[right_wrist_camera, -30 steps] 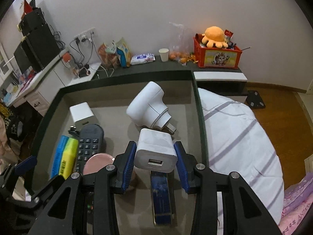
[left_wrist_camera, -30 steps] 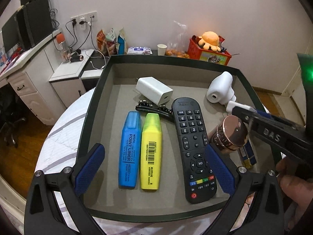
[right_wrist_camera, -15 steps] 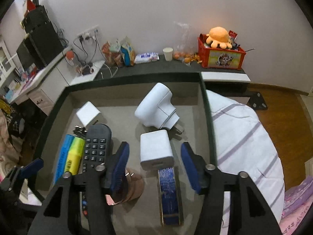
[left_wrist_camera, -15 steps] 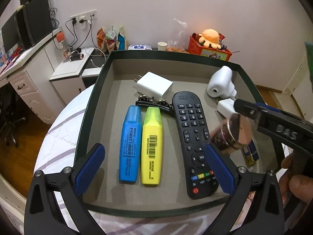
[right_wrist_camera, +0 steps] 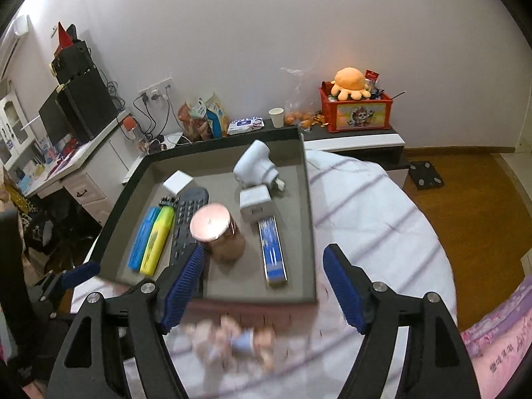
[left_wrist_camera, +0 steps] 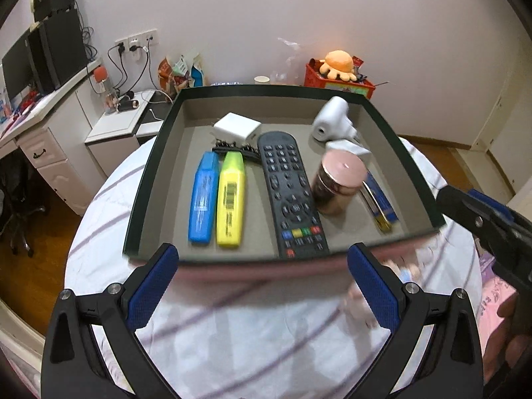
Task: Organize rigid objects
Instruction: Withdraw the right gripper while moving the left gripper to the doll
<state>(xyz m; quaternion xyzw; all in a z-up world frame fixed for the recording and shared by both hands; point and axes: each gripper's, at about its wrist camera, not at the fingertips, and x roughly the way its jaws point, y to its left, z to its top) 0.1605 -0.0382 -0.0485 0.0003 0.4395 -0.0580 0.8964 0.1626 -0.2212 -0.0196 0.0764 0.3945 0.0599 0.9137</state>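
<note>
Black gripper frames point(left_wrist_camera: 262, 294) — blue ribbed pads point(left_wrist_camera: 151, 286), silver screws point(left_wrist_camera: 114, 288).

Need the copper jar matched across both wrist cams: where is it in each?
Left wrist: copper jar right of centre, upright between the black remote and the blue bar.
Right wrist: copper jar just left of centre, above the right gripper's left fingertip.
Shared landmark: orange octopus plush on the red box.
</note>
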